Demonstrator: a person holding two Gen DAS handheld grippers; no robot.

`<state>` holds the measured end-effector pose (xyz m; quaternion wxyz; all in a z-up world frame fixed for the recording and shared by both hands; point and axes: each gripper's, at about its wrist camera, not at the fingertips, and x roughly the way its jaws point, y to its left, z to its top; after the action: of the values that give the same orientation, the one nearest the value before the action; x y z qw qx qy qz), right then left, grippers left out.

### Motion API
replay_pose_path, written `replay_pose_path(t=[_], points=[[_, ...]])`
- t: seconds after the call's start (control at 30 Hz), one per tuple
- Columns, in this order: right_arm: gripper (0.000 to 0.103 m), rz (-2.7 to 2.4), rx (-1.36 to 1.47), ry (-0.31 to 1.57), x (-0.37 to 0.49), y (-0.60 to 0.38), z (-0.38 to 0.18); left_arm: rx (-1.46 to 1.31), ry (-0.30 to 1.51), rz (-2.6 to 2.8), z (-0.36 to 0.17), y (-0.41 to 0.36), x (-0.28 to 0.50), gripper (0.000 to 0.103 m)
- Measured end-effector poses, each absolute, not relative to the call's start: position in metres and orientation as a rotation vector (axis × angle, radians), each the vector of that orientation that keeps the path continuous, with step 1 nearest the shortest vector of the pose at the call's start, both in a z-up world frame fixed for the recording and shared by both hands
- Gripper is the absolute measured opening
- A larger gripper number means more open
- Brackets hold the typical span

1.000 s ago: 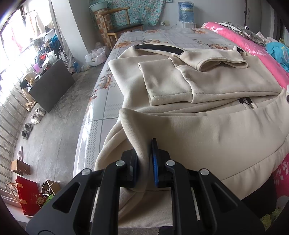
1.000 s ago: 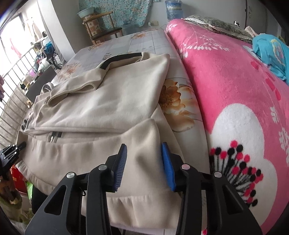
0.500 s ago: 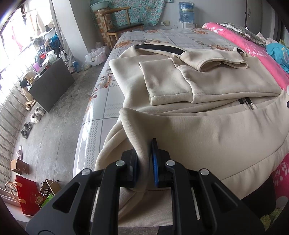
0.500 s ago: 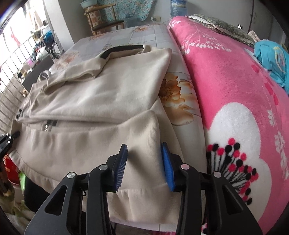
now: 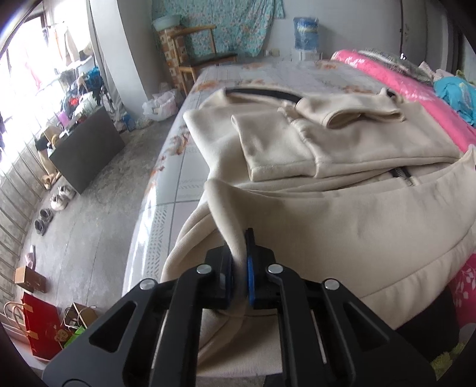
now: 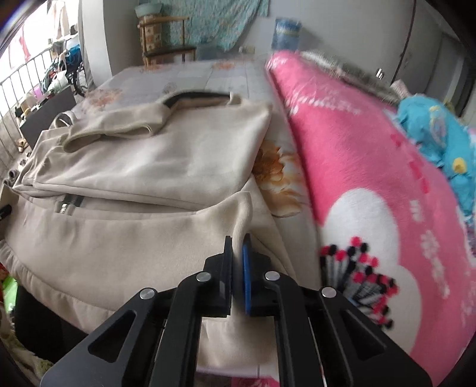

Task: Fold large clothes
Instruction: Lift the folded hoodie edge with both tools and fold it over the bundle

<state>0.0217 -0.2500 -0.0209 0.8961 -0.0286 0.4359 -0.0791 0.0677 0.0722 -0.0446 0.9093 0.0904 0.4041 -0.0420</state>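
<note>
Each black claw (image 5: 239, 262) (image 6: 237, 262) has blue pads, silver screws.

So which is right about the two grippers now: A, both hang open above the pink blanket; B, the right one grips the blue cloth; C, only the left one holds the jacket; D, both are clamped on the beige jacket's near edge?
D: the left gripper and the right gripper each pinch a raised fold of the beige jacket.

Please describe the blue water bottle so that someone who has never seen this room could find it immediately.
Look past the bed to the far wall, right of the wooden chair. The blue water bottle stands upside down on a white dispenser, the only translucent blue container there.
</note>
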Motion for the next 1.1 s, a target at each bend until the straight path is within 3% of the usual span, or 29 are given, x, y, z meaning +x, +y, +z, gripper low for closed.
replay_pose_path(t=[0.33, 0.63, 0.73, 0.9, 1.1], points=[[0.006, -0.199, -0.020, 0.673, -0.035, -0.237, 0.044, 0.089, 0.593, -0.192, 0.026, 0.096, 0.008, 0.005], [0.006, -0.133, -0.047, 0.515, 0.045, -0.245, 0.107, 0.048, 0.468, -0.216, 0.088, 0.108, 0.073, 0.005], [0.006, -0.107, 0.003, 0.543, 0.102, -0.259, 0.107, 0.017, 0.510, -0.230, 0.089, 0.113, 0.127, 0.005], [0.006, -0.090, 0.052, 0.676, 0.201, -0.272, 0.059, -0.024, 0.678, -0.244, 0.052, 0.115, 0.230, 0.006], [0.012, -0.166, 0.090, 0.882, 0.255, -0.288, -0.011, -0.079, 0.930, -0.142, -0.023, 0.135, 0.302, 0.018]])
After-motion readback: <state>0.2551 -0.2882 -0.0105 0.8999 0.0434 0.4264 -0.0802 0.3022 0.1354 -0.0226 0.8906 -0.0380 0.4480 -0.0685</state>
